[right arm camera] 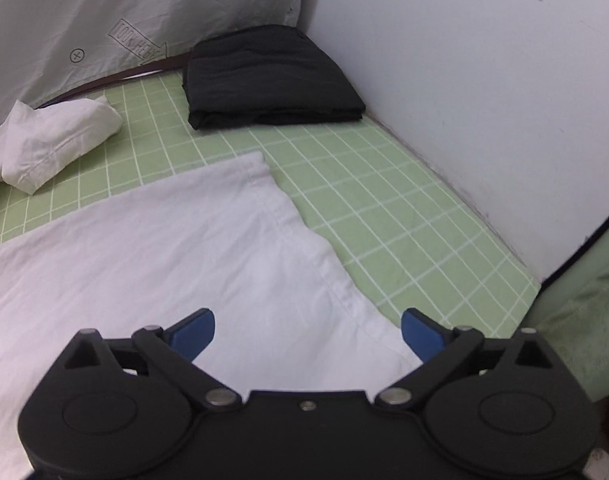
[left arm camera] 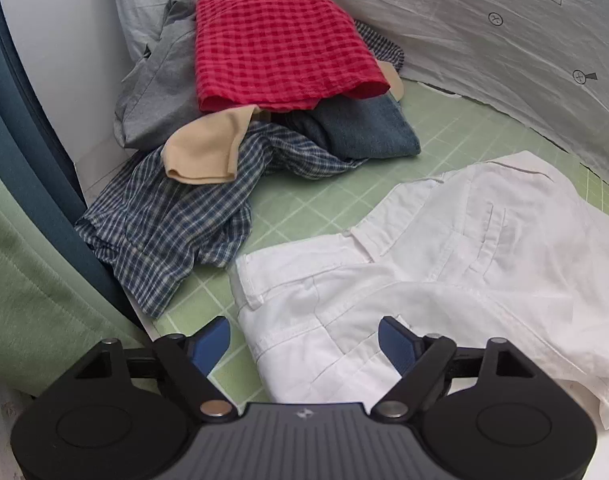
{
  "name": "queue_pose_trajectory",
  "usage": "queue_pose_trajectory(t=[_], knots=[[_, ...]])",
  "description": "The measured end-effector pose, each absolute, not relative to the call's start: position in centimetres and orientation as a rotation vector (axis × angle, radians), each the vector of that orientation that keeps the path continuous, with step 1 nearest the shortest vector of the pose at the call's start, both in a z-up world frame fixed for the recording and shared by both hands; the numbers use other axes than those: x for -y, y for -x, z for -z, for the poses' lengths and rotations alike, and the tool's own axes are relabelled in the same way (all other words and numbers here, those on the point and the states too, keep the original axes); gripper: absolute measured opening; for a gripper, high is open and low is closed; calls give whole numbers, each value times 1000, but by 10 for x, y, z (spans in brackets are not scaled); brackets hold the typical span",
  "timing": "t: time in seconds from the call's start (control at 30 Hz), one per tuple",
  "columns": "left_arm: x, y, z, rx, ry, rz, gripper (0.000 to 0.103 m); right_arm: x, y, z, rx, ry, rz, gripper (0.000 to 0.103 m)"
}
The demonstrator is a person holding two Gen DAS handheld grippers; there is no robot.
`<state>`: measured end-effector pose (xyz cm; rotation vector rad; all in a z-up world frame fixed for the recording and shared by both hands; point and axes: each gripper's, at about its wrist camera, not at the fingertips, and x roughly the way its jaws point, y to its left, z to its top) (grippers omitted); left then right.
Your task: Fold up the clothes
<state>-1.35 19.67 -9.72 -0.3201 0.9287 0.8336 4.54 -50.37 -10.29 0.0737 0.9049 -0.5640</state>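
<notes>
The left gripper (left arm camera: 304, 344) hangs over the near edge of a white garment (left arm camera: 444, 248), and its jaws stand wide apart with nothing pinched between them. One blue finger (left arm camera: 212, 344) is over the green checked surface (left arm camera: 304, 208) and the other is over the white cloth. The white garment lies spread out and wrinkled on the surface, with seams and a pocket showing. Behind it, well apart, sits a messy pile of clothes. A red checked cloth (left arm camera: 280, 44) lies on top of the pile. Under it are a grey garment (left arm camera: 156, 84), a tan cloth (left arm camera: 204, 152), a blue denim piece (left arm camera: 364, 128) and a blue plaid shirt (left arm camera: 168, 220) that spills down toward the near side. A crinkled pale sheet (left arm camera: 464, 20) with printed marks stands up behind the pile. In the right wrist view, the right gripper (right arm camera: 308, 332) also has its jaws wide apart, and they hold nothing. The same white garment (right arm camera: 144, 248) lies flat under them, and its hem runs off at a slant to the right finger (right arm camera: 422, 334). Farther back, a black garment (right arm camera: 268, 80) sits neatly folded in the corner, next to a white wall (right arm camera: 484, 80). To the left, a bunched-up part of white cloth (right arm camera: 60, 140) rests on the green surface (right arm camera: 384, 200), near the pale sheet (right arm camera: 104, 8).
</notes>
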Motion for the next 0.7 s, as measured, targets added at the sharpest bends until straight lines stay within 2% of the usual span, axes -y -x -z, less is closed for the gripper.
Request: queue_pose_trajectory(t=[0.3,0.7], knots=[[-219,-7,87,-884,320,-786,89,441,-112,102,-881,-59,415,102],[-246,-119,125,-910,409,-547,89,337,-246,126,-847,170,265,102]])
